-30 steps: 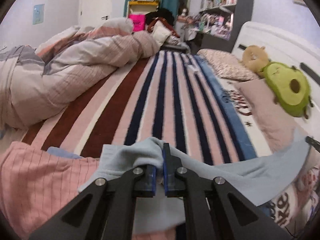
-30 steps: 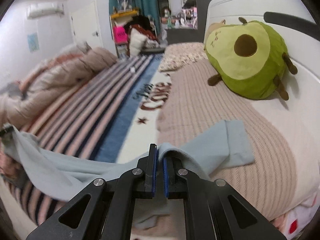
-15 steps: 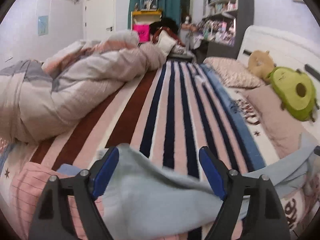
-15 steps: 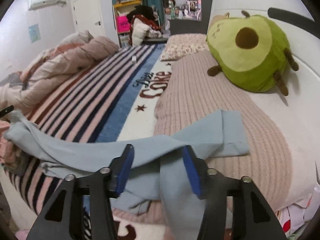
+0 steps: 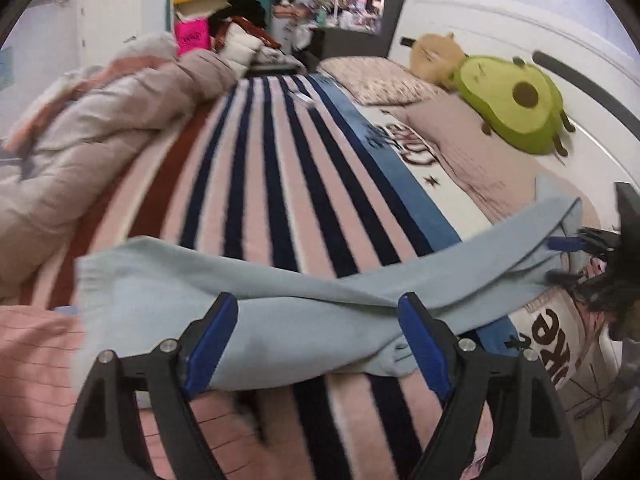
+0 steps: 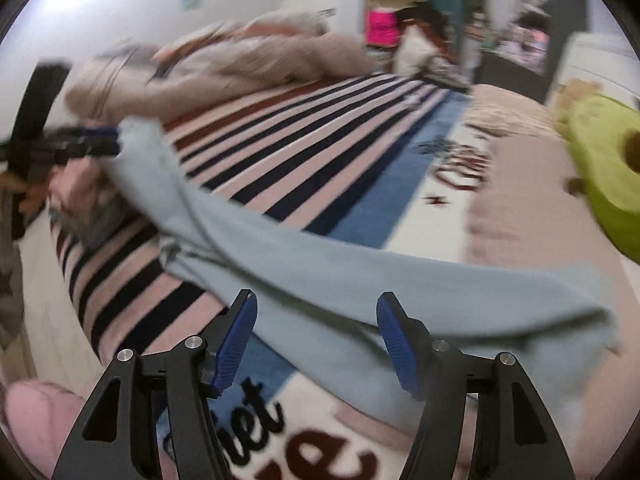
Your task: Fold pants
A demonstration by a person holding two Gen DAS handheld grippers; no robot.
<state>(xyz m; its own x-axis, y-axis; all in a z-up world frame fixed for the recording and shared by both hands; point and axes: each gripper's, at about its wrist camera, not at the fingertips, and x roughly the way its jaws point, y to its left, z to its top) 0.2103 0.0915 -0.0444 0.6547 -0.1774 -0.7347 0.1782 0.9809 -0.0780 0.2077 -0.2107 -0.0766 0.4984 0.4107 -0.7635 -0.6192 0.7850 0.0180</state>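
Observation:
The light blue pants (image 5: 280, 312) lie stretched sideways across the striped bed cover, folded lengthwise. My left gripper (image 5: 318, 344) is open, its blue pads on either side of the pants near one end, holding nothing. My right gripper (image 6: 316, 338) is open too, just above the other end of the pants (image 6: 360, 288). The right gripper shows at the right edge of the left wrist view (image 5: 576, 258). The left gripper shows at the left edge of the right wrist view (image 6: 86, 144). The right wrist view is blurred.
A crumpled beige duvet (image 5: 92, 148) lies along the left of the bed. A green avocado plush (image 5: 516, 104) and pillows (image 5: 384, 86) sit by the white headboard at right. A pink striped cloth (image 5: 36, 356) lies at the near left. A cluttered shelf stands at the far end.
Both grippers were shut on the pants a second ago, then opened and let go. The pants have dropped onto the bed. The right gripper has swung left; both have drawn back a little.

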